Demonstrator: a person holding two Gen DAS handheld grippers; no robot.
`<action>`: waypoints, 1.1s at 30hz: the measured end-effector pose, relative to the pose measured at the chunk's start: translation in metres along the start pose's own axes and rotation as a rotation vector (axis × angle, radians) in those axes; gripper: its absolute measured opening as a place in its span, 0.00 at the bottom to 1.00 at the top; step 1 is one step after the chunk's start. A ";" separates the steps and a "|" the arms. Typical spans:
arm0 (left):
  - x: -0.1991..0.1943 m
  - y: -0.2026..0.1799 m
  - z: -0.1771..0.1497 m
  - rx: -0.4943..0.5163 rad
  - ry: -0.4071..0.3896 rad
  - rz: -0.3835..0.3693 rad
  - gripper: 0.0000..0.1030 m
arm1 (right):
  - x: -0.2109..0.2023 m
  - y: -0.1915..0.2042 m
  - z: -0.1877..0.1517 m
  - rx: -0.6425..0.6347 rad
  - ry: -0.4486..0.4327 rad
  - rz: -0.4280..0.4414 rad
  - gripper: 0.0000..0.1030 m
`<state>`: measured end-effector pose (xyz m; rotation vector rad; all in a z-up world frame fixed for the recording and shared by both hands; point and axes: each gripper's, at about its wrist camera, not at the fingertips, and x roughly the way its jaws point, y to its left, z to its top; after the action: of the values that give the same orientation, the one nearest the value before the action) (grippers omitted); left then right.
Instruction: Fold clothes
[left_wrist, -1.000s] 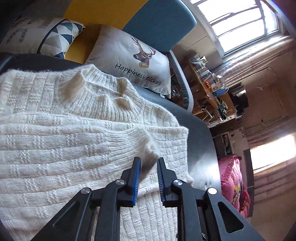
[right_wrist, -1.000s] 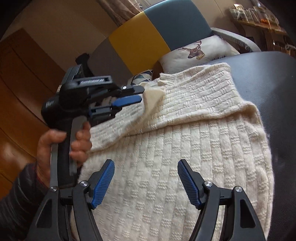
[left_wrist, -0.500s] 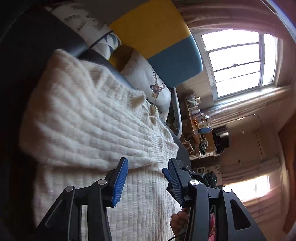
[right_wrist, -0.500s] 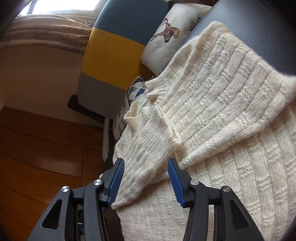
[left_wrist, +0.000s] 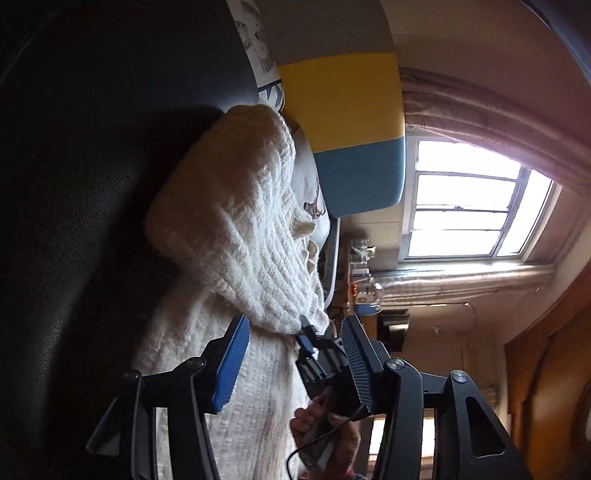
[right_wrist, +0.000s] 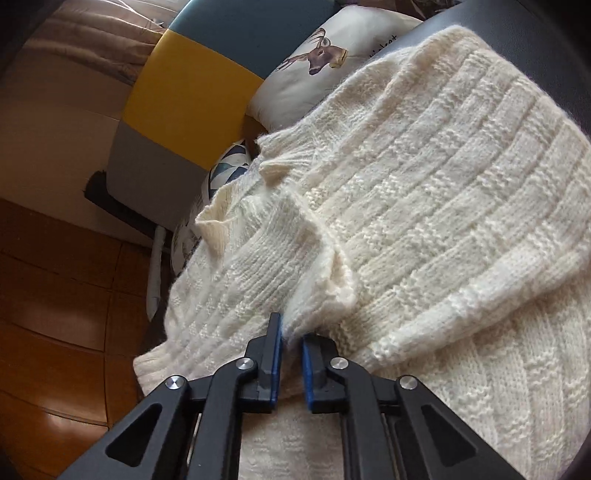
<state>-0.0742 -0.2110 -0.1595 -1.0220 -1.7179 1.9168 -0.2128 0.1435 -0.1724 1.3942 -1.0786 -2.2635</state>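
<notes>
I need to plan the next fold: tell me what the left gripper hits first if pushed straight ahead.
Probably the folded bulge of the cream knit sweater, which lies right ahead of the left gripper, whose jaws are opening with nothing pinched. Depth is uncertain.

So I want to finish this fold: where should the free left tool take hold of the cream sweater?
My judgement: the loose bottom hem, at the corner nearest the wooden floor, coming in from that open side. The edge lies flat and free there, while the right tool already pinches the sleeve cuff. The left tool is opening, gripping nothing.

Dark leather seat (right_wrist: 546, 48) — cream sweater (right_wrist: 443, 184) and pillows (right_wrist: 325, 66) on it
</notes>
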 end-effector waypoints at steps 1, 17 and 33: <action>0.002 0.001 -0.001 -0.019 -0.004 -0.020 0.54 | 0.002 -0.001 0.000 0.008 0.015 0.016 0.07; 0.048 0.007 -0.001 -0.045 -0.060 0.046 0.58 | -0.006 0.010 0.009 -0.040 0.051 0.096 0.06; 0.056 0.002 0.004 -0.174 -0.108 -0.088 0.72 | -0.090 0.236 0.037 -0.498 -0.041 0.241 0.06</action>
<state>-0.1140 -0.1750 -0.1761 -0.8991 -1.9859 1.8231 -0.2334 0.0499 0.0640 0.9649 -0.5897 -2.1840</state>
